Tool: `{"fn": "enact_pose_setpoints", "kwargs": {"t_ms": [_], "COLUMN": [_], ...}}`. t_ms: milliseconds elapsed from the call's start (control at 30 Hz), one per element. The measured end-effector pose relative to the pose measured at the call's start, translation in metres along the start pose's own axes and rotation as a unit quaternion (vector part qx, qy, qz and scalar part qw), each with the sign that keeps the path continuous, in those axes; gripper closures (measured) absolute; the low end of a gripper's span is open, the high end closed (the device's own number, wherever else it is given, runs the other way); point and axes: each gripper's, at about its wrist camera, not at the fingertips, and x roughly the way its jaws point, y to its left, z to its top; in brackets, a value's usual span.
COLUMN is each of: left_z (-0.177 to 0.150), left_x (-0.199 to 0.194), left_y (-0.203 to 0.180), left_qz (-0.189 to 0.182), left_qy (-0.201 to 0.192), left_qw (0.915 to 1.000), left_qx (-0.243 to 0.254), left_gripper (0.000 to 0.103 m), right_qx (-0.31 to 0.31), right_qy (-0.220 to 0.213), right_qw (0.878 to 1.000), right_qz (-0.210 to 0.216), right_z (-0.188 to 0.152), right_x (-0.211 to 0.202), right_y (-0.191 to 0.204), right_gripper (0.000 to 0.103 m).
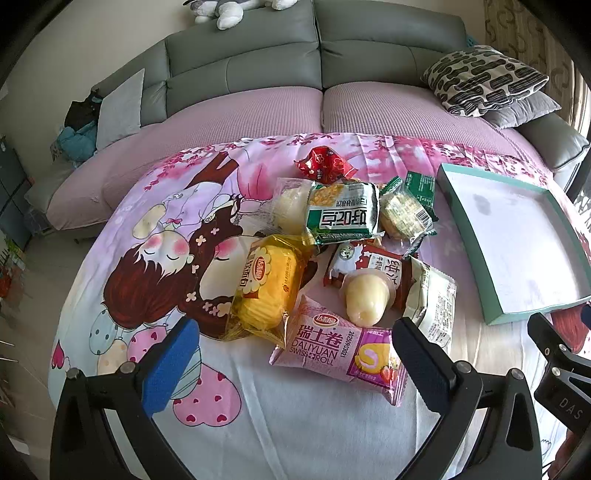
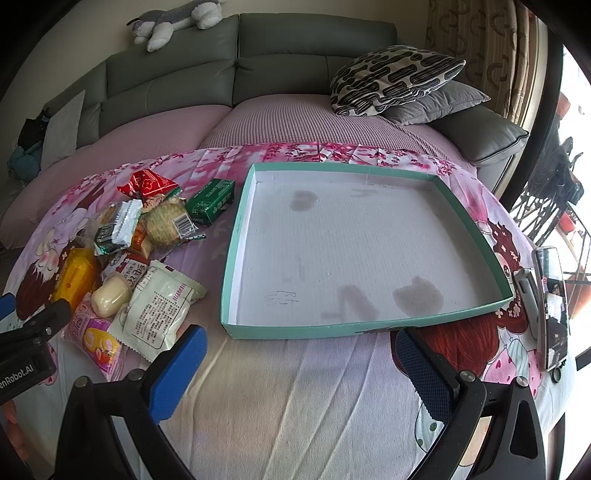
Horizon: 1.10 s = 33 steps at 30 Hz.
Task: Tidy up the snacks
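Pink cartoon-print cloth (image 1: 155,236) covers the table, and on it we see a loose pile of wrapped snacks beside a shallow teal tray (image 2: 236,236).

Our left gripper (image 1: 295,365) hovers low over the near edge of the pile, its two fingers spread wide and holding nothing. Between them lies a pink Swiss roll pack (image 1: 332,350), closest to us. Just behind it sit a yellow cake pack (image 1: 269,288) on the left and a pale jelly cup (image 1: 365,299) on the right. A white pack (image 1: 434,299) lies against the right finger. Behind the jelly cup is a brown-and-white pack (image 1: 373,258), and farther back a green-and-white pack (image 1: 343,214) rests on top of a clear-wrapped bun (image 1: 288,203). To its right are a round cracker pack (image 1: 404,214) and a small green box (image 1: 421,184). A red pack (image 1: 325,164) sits at the far edge of the pile.

Our right gripper (image 2: 299,358) hangs just in front of the tray's near wall, its fingers also wide apart and empty. The tray holds no snacks; its white floor shows a few grey stains. It lies to the right of the pile, close but not touching.

A phone (image 2: 552,306) stands propped at the table's right edge. Behind the table runs a grey sofa (image 2: 177,88) with a patterned cushion (image 2: 391,79) and a plush toy (image 2: 170,22) along its top.
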Motion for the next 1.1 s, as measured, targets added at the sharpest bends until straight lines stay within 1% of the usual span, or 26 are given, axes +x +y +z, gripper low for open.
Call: {"fn": "enact_pose_setpoints", "kwargs": {"t_ms": [1100], "left_z": [0.0022], "left_x": [-0.0007], "left_y": [0.0043], "left_qz": [0.007], "left_qy": [-0.001], "left_qw": [0.9999], "left_qx": [-0.007], "left_gripper": [0.000], "right_qx": [-0.007], "right_qy": [-0.001], "right_qw": [1.000], "right_qz": [-0.001], "right_z": [-0.0007], "right_x": [-0.0011], "right_y": [0.0043], "right_gripper": [0.000]}}
